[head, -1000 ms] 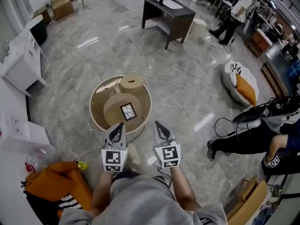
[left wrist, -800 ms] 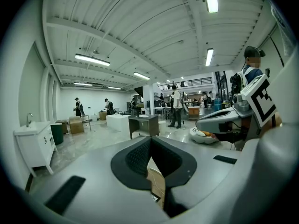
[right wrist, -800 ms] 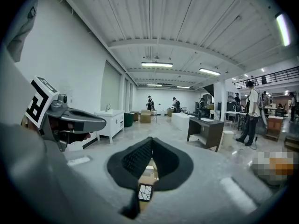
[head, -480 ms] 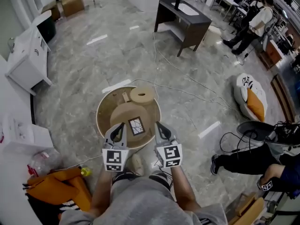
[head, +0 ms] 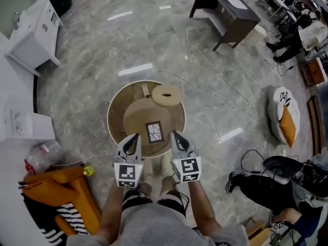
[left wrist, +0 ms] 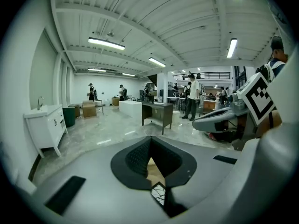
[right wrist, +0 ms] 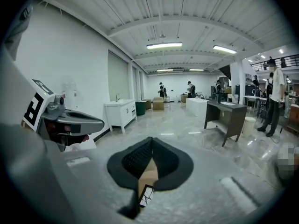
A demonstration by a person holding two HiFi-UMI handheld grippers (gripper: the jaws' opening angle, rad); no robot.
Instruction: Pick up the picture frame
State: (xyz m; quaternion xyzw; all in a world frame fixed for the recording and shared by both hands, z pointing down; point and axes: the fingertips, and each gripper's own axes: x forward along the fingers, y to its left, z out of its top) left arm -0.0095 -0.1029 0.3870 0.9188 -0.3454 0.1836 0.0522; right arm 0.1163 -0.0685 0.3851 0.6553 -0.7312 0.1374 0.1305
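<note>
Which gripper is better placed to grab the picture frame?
Probably the right gripper, but only just. The picture frame lies between both. In the right gripper view it sits almost straight below the shut jaws; for the left gripper it sits off to one side.

The head view looks steeply down on the round counter (head: 109,121); both gripper views face across the hall, and all share the dark desk (right wrist: 228,112).

Big open lab or workshop hall. Polished marble floor (head: 92,55), ribbed white ceiling (left wrist: 154,17) with strip lights (left wrist: 106,43), loose cables (head: 187,37), scattered mock-up furniture: white sink cabinet (left wrist: 46,125), dark desk (right wrist: 226,113). People (left wrist: 191,94) standing far back.
</note>
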